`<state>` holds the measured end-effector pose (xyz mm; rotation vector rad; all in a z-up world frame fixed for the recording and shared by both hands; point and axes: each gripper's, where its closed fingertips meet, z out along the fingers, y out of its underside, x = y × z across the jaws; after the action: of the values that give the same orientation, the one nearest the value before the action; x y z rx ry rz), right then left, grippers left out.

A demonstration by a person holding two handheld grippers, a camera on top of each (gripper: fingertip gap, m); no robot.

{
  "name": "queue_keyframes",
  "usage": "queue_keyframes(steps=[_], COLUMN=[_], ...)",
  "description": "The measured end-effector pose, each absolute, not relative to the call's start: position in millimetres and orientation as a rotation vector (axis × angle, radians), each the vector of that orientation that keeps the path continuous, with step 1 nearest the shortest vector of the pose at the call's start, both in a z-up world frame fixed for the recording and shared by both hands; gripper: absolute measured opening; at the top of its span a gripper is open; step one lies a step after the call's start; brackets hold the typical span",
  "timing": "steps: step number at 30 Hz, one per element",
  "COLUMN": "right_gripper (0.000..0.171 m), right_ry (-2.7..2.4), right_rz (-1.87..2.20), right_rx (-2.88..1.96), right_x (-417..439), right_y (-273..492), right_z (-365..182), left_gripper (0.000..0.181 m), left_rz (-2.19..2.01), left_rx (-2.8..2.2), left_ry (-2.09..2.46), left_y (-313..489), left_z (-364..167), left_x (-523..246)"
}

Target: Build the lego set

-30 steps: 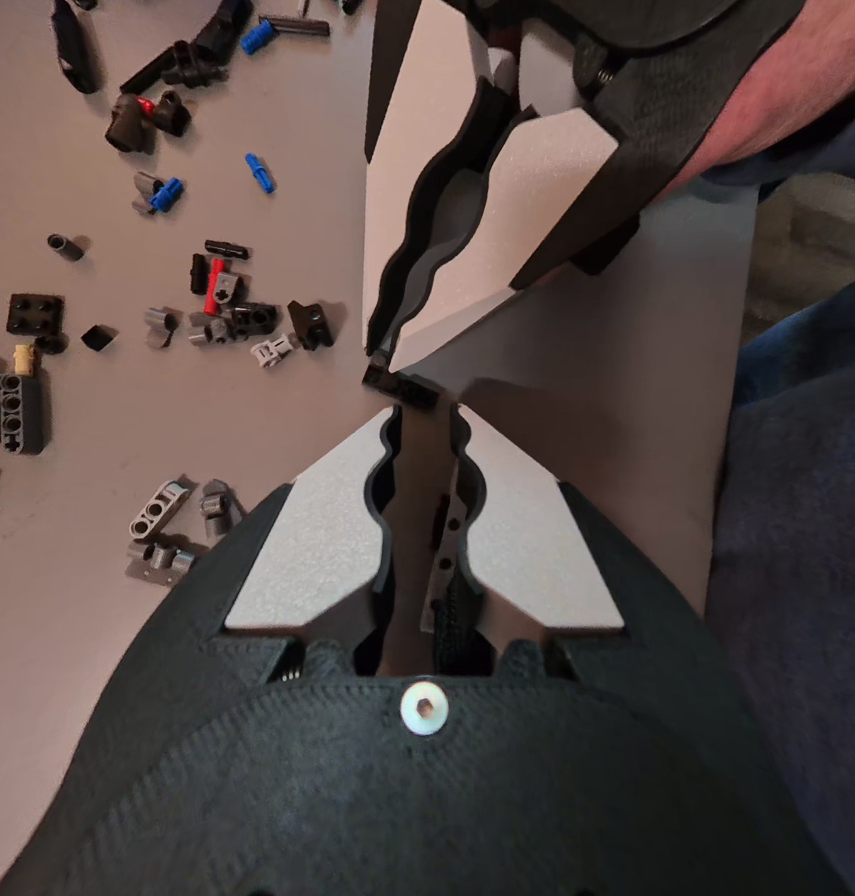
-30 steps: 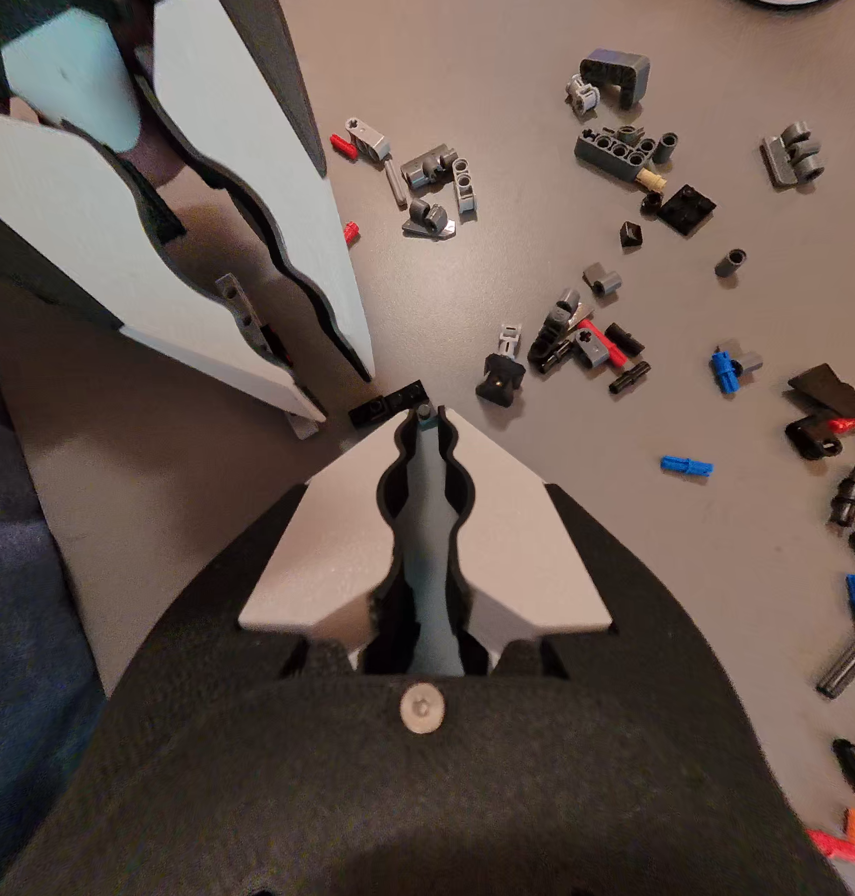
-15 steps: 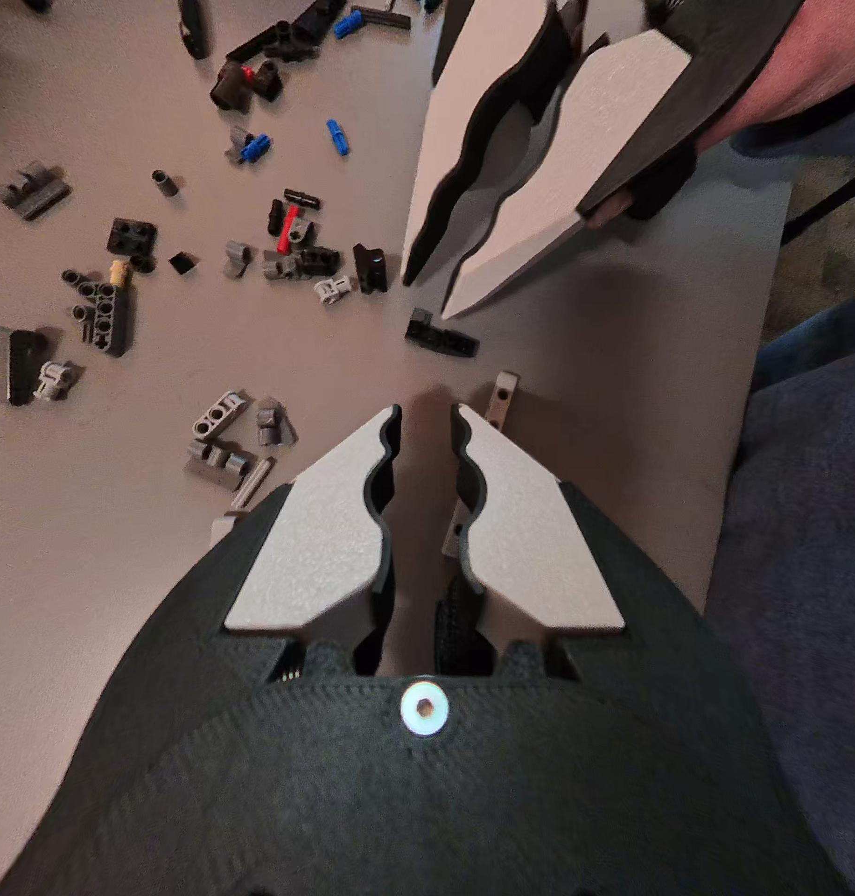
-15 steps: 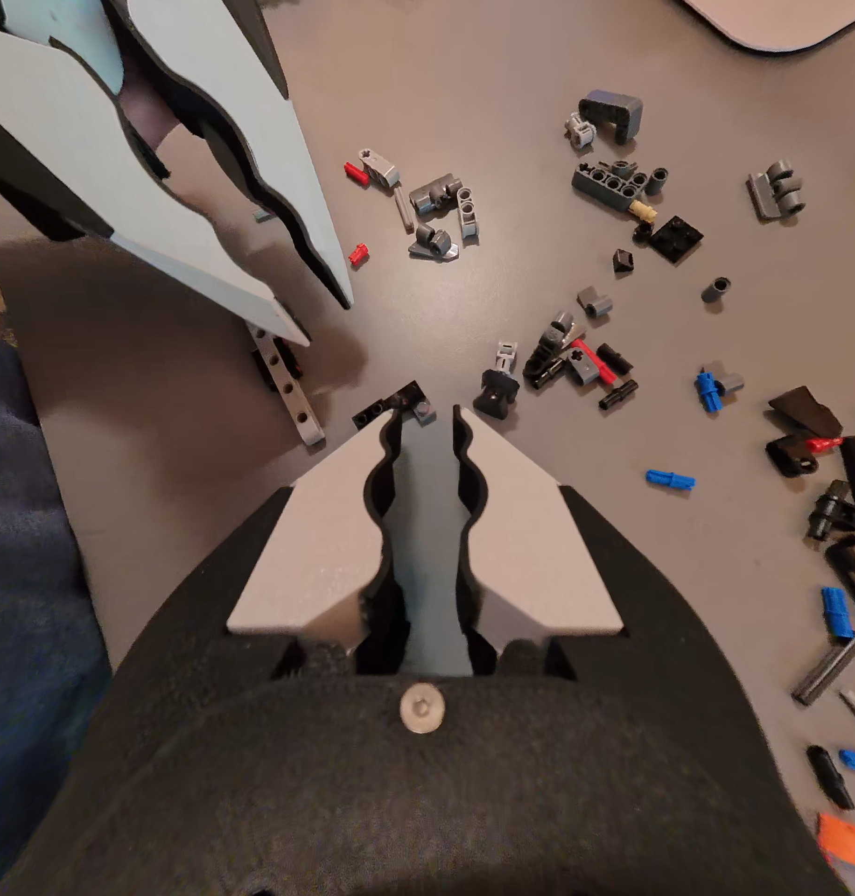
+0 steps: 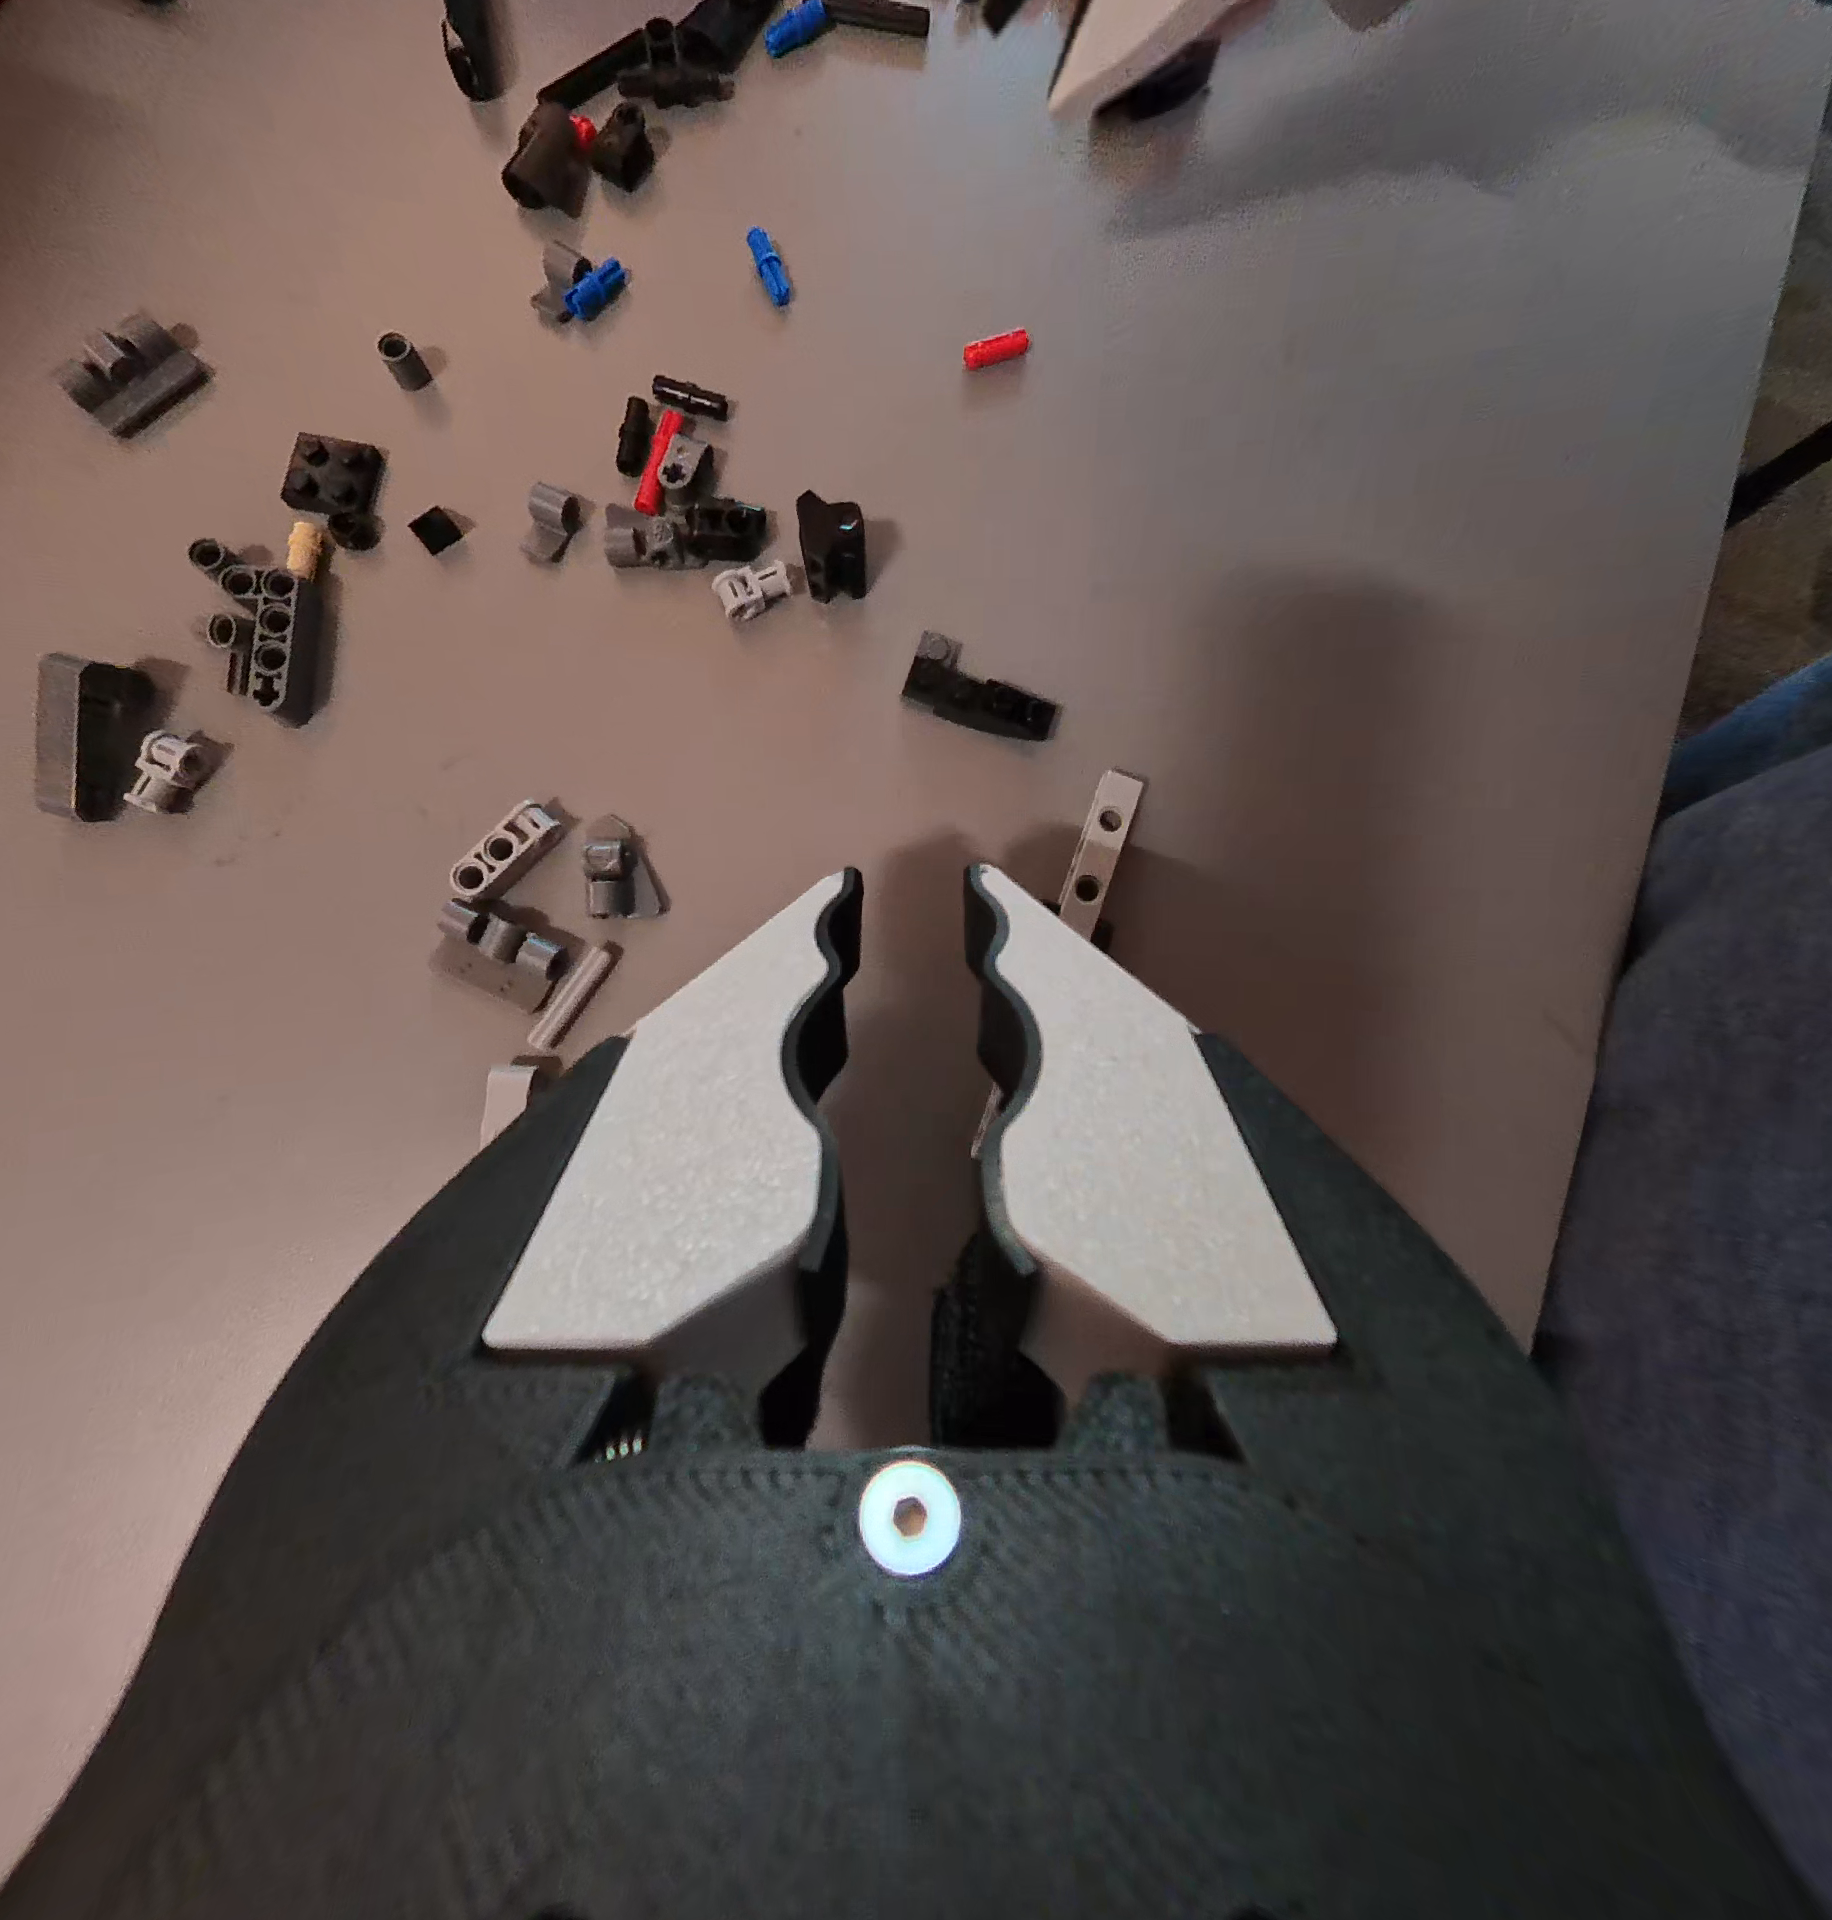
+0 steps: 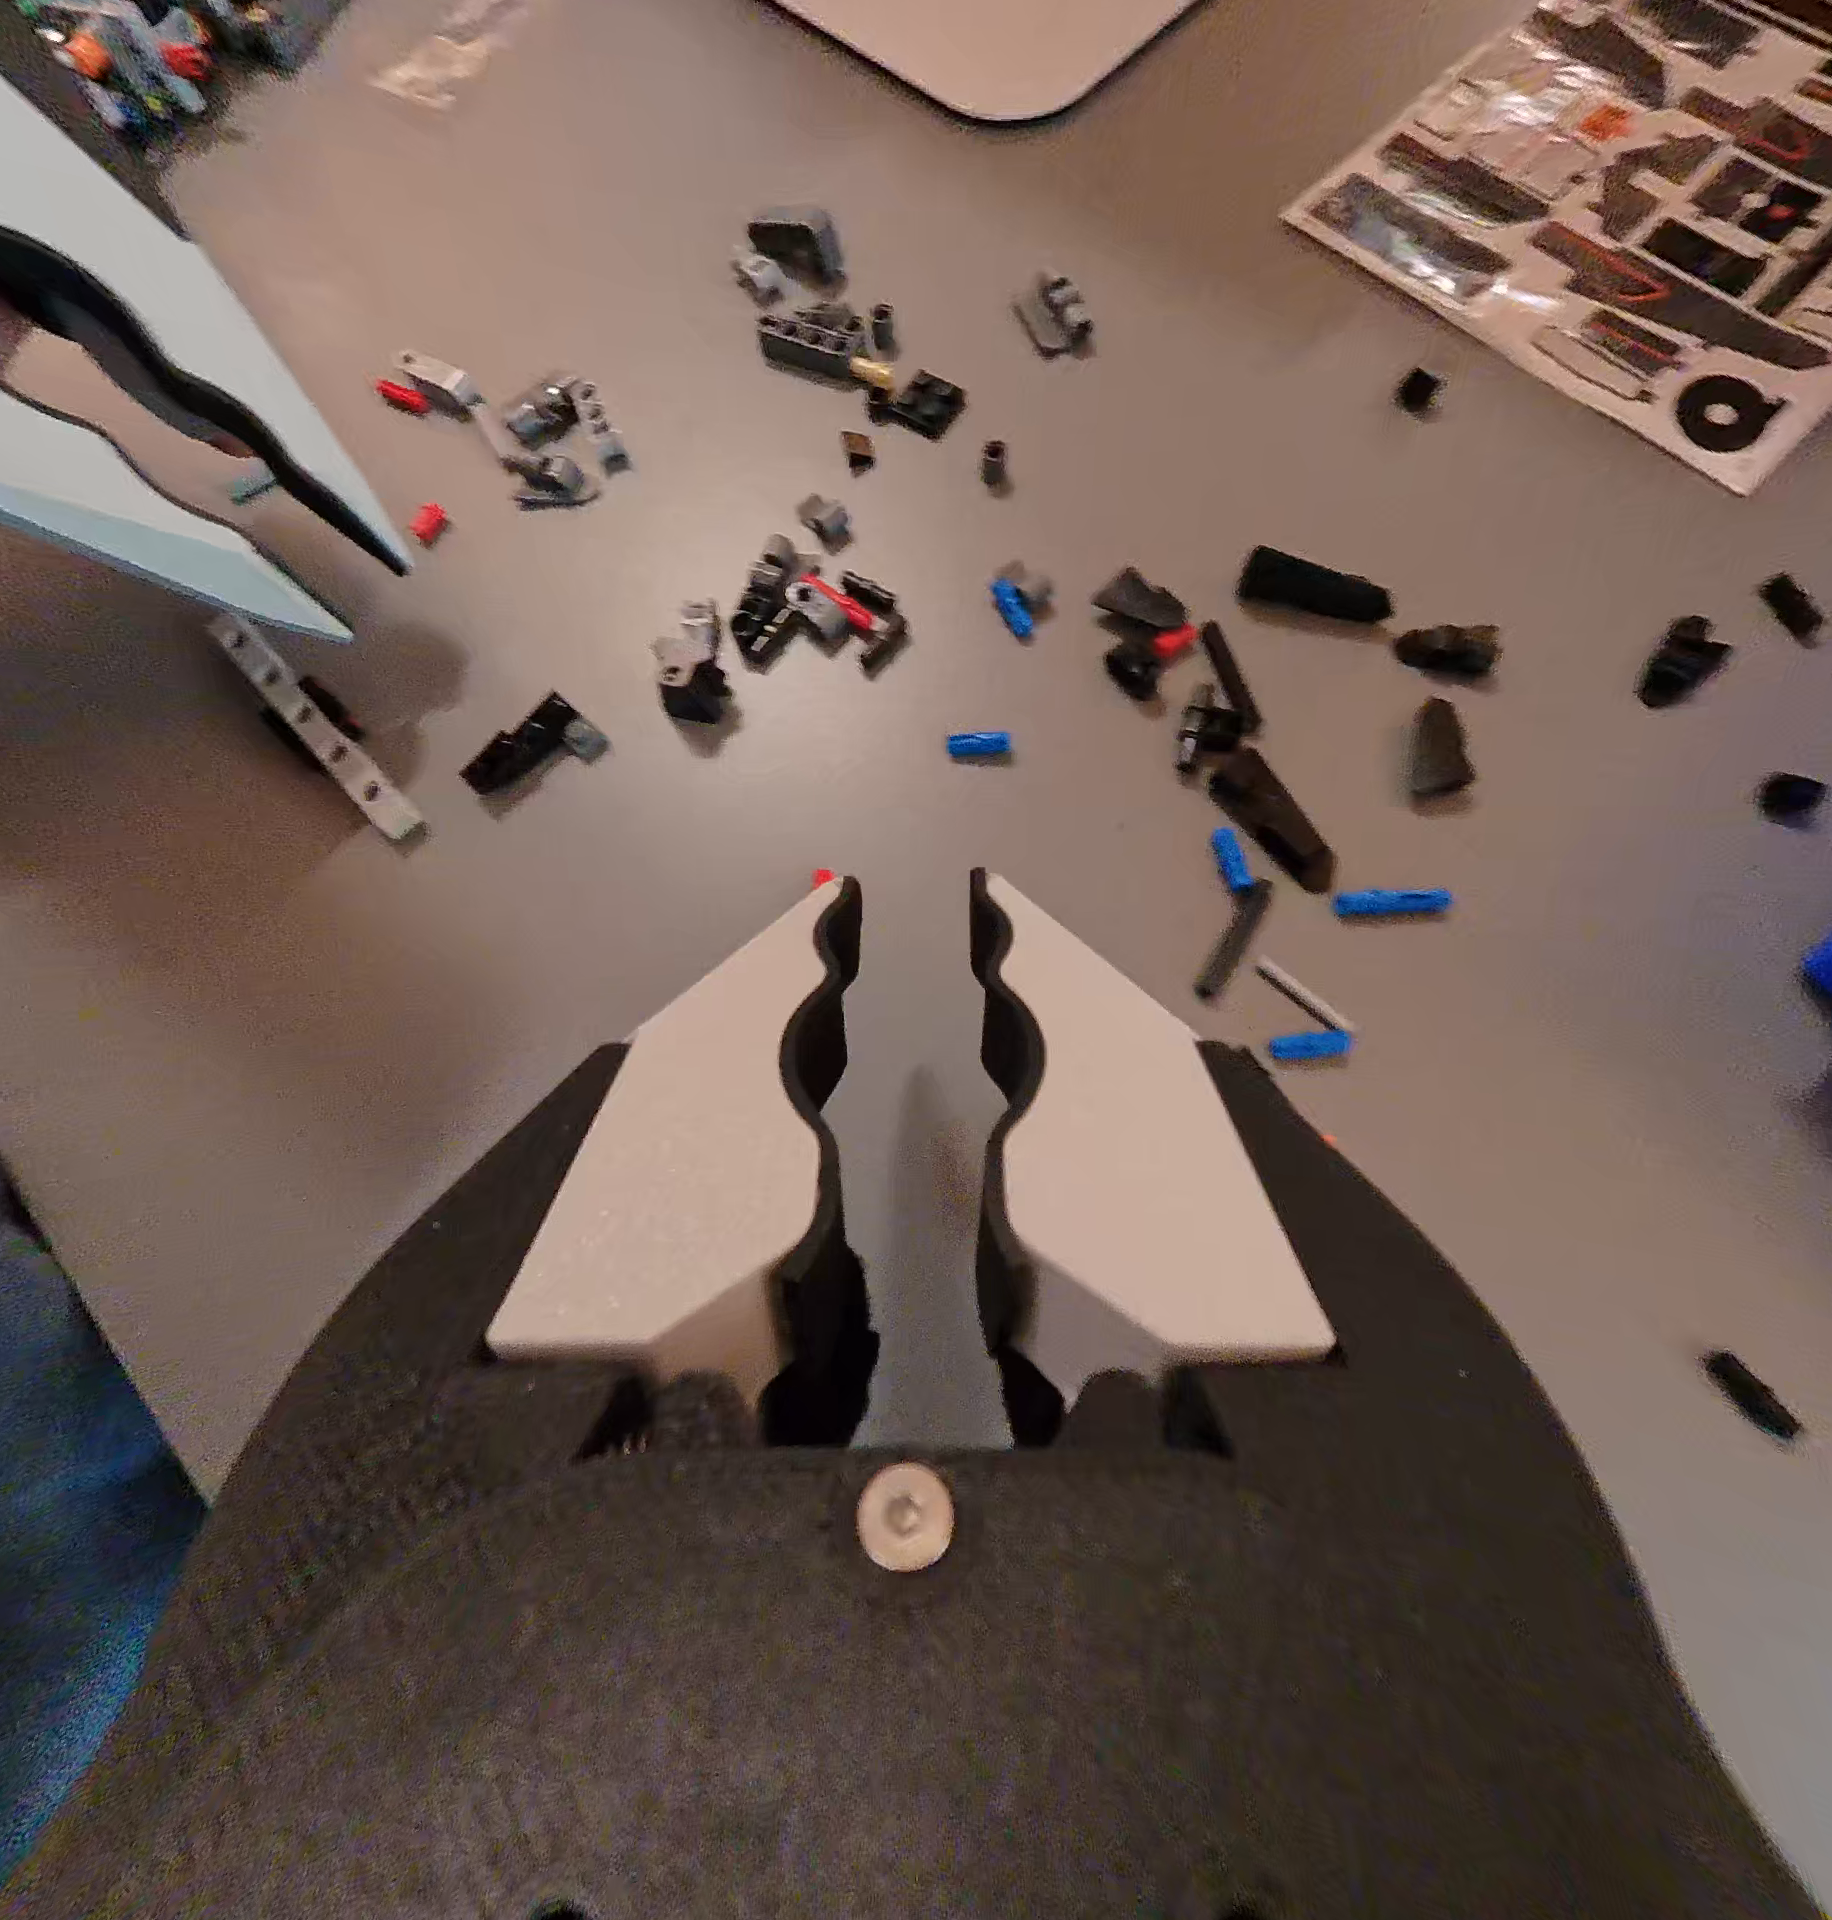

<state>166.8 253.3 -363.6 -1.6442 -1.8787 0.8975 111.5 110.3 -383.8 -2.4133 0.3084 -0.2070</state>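
Note:
My left gripper is open and empty above the table's near right part. A light grey holed beam lies on the table just beyond its right finger, partly hidden by it. A small black piece with a grey pin lies ahead of the fingertips. My right gripper is open and empty, raised over the table. In the right wrist view the beam and the black piece lie at the left, below the left gripper. The right gripper's tip shows blurred at the top of the left wrist view.
Many loose black, grey, blue and red parts are scattered across the table, such as a blue pin and a red pin. A sticker sheet lies at the far right. The table edge runs along the right, next to blue fabric. The black piece is closer to my left gripper, around 5 centimeters from its tips; the right tips are 11 centimeters off. Look for it in the left wrist view too.
The right gripper opened, let go of the grey pin on the black piece and pulled back and up. The left gripper let the grey beam down and also drew back.

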Motion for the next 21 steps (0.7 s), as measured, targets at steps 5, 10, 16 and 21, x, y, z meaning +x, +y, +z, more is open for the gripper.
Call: queue_keyframes(steps=[5, 10, 16, 21], right_gripper=[0.019, 0.02, 0.019, 0.019], right_ry=[-1.856, -1.853, -1.85, -1.829], right_rz=[0.83, 0.79, 0.788, 0.782], right_rx=[-1.666, -1.674, -1.683, -1.687], right_x=[169.0, 169.2, 172.2, 180.0], right_y=[280.0, 293.9, 298.2, 302.0], right_z=[-363.0, -364.4, -366.8, -365.2], left_gripper=[0.018, 0.018, 0.022, 0.024], left_rz=[-0.187, -0.125, -0.014, 0.069], left_rx=[-2.412, -2.411, -2.397, -2.402], left_ry=[0.291, 0.244, 0.169, 0.136], left_y=[109.0, 103.2, 100.8, 101.8], left_z=[-382.4, -379.6, -369.3, -362.9], left_x=[108.2, 93.6, 56.5, 27.5])
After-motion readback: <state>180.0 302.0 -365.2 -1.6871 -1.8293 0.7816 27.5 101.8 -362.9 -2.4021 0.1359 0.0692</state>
